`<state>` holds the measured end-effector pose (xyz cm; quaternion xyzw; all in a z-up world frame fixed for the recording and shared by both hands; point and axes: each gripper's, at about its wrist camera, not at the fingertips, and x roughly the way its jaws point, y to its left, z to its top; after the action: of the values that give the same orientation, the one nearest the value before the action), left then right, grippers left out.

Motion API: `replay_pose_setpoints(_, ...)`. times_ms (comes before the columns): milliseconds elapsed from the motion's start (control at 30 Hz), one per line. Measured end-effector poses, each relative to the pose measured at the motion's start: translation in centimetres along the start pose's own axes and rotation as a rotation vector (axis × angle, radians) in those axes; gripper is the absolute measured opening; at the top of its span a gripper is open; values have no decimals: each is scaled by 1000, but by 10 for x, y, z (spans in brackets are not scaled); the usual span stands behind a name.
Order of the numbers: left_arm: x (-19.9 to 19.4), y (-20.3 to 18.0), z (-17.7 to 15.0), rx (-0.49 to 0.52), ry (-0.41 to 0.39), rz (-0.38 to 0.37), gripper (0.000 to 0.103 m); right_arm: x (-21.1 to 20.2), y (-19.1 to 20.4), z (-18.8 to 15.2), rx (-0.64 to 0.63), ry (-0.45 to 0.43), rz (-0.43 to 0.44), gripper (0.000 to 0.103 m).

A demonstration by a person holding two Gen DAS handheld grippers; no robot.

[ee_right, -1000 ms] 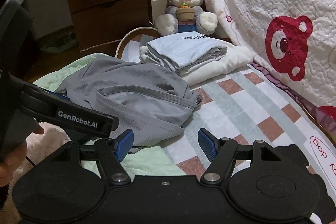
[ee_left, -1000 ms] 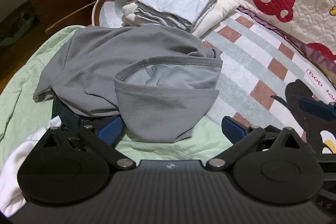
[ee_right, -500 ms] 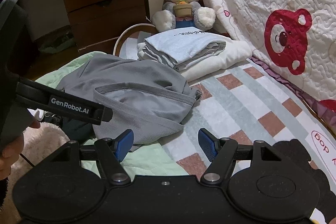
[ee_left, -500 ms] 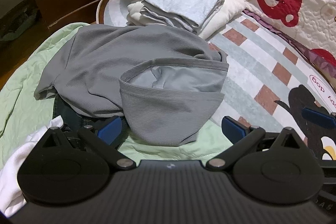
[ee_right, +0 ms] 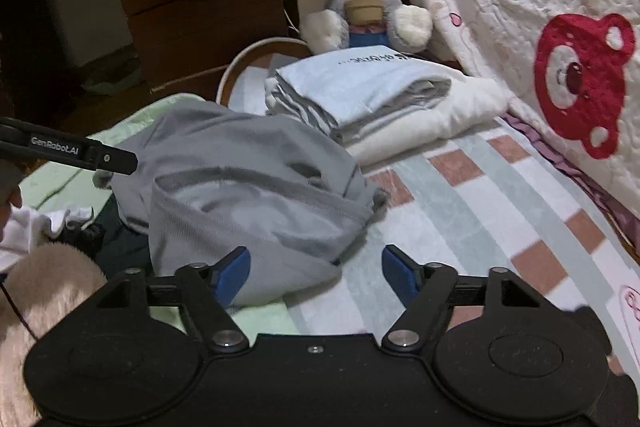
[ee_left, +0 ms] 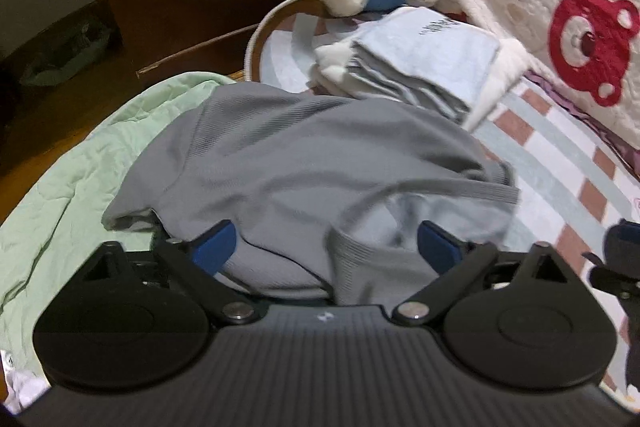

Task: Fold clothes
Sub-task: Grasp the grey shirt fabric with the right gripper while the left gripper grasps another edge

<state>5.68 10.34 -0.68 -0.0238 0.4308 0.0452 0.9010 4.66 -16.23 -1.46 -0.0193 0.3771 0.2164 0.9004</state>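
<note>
Jaws of both grippers, left (ee_left: 326, 247) and right (ee_right: 316, 273), gape wide with nothing gripped, straddling the crumpled grey garment (ee_left: 320, 163) edge

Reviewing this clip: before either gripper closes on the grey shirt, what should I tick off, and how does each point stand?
1. Left gripper open: ok, blue pads spread wide.
2. Right gripper open: ok, nothing between its pads.
3. Grey shirt between the left pads: ok, its hem edge lies in the gap.
4. Shirt between the right pads: not ok, only the lower corner reaches past the left pad; bed mat fills the rest.
5. Shirt separate from the dark garment under it: cannot tell, overlap hidden.
6. Folded stack clear of the shirt: cannot tell, they look close or touching.
</note>
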Motion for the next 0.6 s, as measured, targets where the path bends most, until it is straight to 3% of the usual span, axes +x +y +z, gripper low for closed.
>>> replay_pose_setpoints(33, 5, 6, 2, 7, 0, 18, 77, 7, -3, 1, 16, 6, 16, 83)
replay_pose_setpoints(100, 16, 20, 7, 10, 9, 48, 69, 28, -13, 3, 71, 32, 50, 83)
replay_pose_setpoints(200, 32, 44, 16, -27, 38, 49, 69, 63, -29, -2, 179, 94, 83, 83)
replay_pose_setpoints(300, 50, 64, 25, -32, 49, 99, 68, 90, -43, -5, 249, 131, 94, 83)
replay_pose_setpoints(433, 72, 90, 36, -43, 75, 167, 68, 115, -59, -2, 323, 127, 102, 83)
replay_pose_setpoints(600, 92, 123, 36, -105, 96, 163, 68, 137, -71, 4, 421, 107, 145, 83)
